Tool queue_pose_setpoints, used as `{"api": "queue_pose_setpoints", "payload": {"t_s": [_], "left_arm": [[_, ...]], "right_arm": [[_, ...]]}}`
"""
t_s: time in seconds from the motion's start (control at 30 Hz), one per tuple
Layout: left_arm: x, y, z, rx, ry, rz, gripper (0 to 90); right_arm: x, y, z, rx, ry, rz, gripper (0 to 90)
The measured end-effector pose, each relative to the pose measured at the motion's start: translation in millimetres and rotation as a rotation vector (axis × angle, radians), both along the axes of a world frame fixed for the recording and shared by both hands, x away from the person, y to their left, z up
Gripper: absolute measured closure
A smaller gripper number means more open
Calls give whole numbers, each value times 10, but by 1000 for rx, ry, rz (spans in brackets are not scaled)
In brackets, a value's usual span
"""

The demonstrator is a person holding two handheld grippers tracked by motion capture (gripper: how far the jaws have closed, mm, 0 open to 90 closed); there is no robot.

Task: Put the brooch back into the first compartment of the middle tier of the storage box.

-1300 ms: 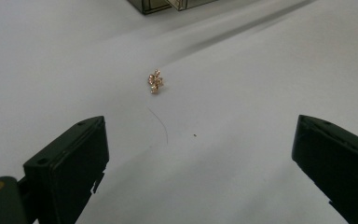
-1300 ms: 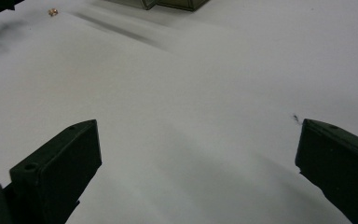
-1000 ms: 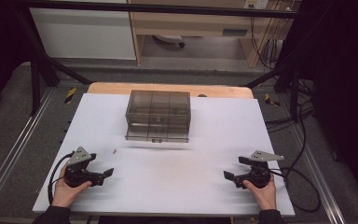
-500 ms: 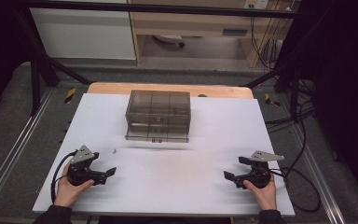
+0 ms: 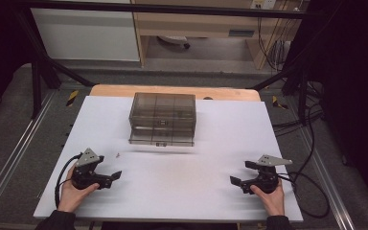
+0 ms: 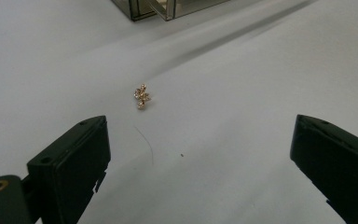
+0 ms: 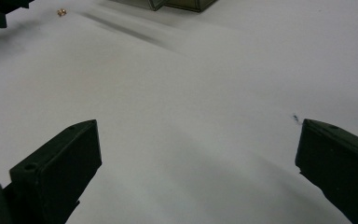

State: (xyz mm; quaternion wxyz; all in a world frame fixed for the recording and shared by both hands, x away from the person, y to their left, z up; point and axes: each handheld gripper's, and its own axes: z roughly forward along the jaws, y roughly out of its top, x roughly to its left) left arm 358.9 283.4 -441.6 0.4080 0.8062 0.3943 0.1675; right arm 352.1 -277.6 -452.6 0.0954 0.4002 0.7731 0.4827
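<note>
— How is the left claw [image 6: 200, 163] standing?
— Gaping wide, gripping nothing, hovering over the white bench [image 5: 182, 191]. A tiny gold trinket [image 6: 141, 96] is lying just ahead of it, between it and the smoky plastic box [image 5: 163, 119].
— And the right claw [image 7: 200, 168]?
— Also spread wide and empty, sitting well apart from the box.

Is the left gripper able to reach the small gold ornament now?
Probably yes: the left gripper is open, the small gold ornament lies just ahead on bare white table, with nothing between.
</note>
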Motion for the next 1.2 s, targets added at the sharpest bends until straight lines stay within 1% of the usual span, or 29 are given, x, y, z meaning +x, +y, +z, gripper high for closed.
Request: {"api": "queue_pose_setpoints", "payload": {"t_s": [0.4,0.67,0.73,1.0,1.2], "left_arm": [[21,-40,56,11,0,15,56],[58,-71,133,14,-13,17,57],[67,-82,153,26,-16,16,57],[137,-115,215,27,-24,18,57],[195,-144,234,34,-24,19,57]], "right_arm": [[-1,6,3,10,0,8,5],[0,6,5,8,-2,11,5],[0,5,6,9,0,13,5],[0,5,6,6,-1,13,5],[-1,8,5,7,2,14,5]]}}
